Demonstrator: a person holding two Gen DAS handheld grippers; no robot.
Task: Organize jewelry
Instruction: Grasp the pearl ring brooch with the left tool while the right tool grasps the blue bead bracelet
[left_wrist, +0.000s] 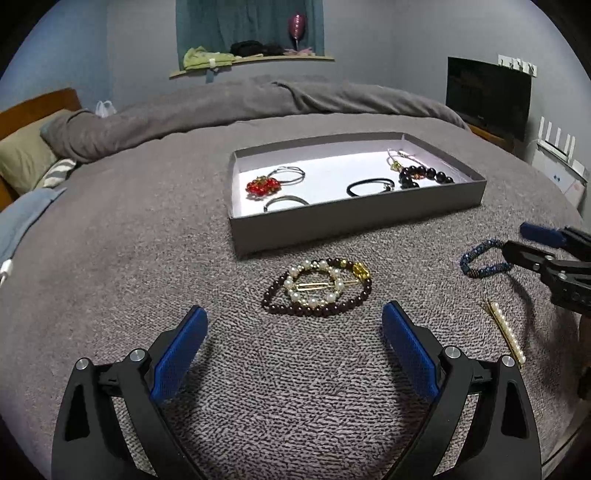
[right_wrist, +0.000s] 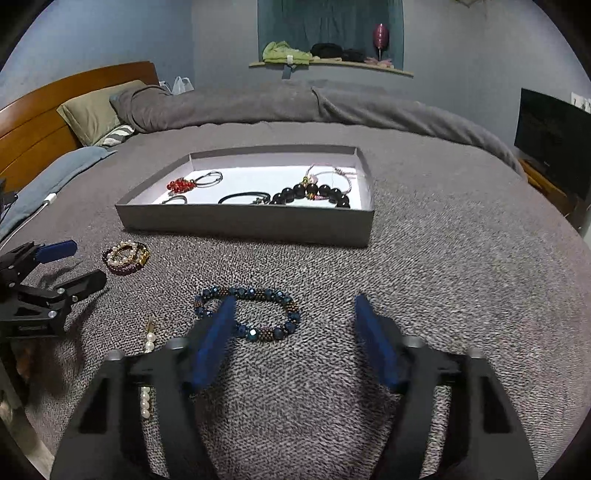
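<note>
Grey blanket (right_wrist: 424, 277) carries every loose piece, with the grey box (right_wrist: 243, 223) beyond, already holding a red brooch (right_wrist: 180, 184), a black cord (right_wrist: 242, 198) and black beads (right_wrist: 314, 194). My right gripper (right_wrist: 293, 314) hangs over the blue bracelet (right_wrist: 247, 314): its left finger (right_wrist: 218, 332) stands inside the ring, the other outside on bare blanket, jaws apart and not pressing on anything. My left gripper (left_wrist: 293, 325) is released and empty, just short of the dark bracelet (left_wrist: 317, 291) and the pearl clip (left_wrist: 314, 286) lying inside it. A pearl pin (left_wrist: 508, 334) lies between the two grippers.

Risks, as I judge them: closing from here could drag the ring sideways instead of pinching it; the beads may roll off the pads; soft bedding may give and let fabric be caught; on the left, clip and bracelet could come up tangled together.
</note>
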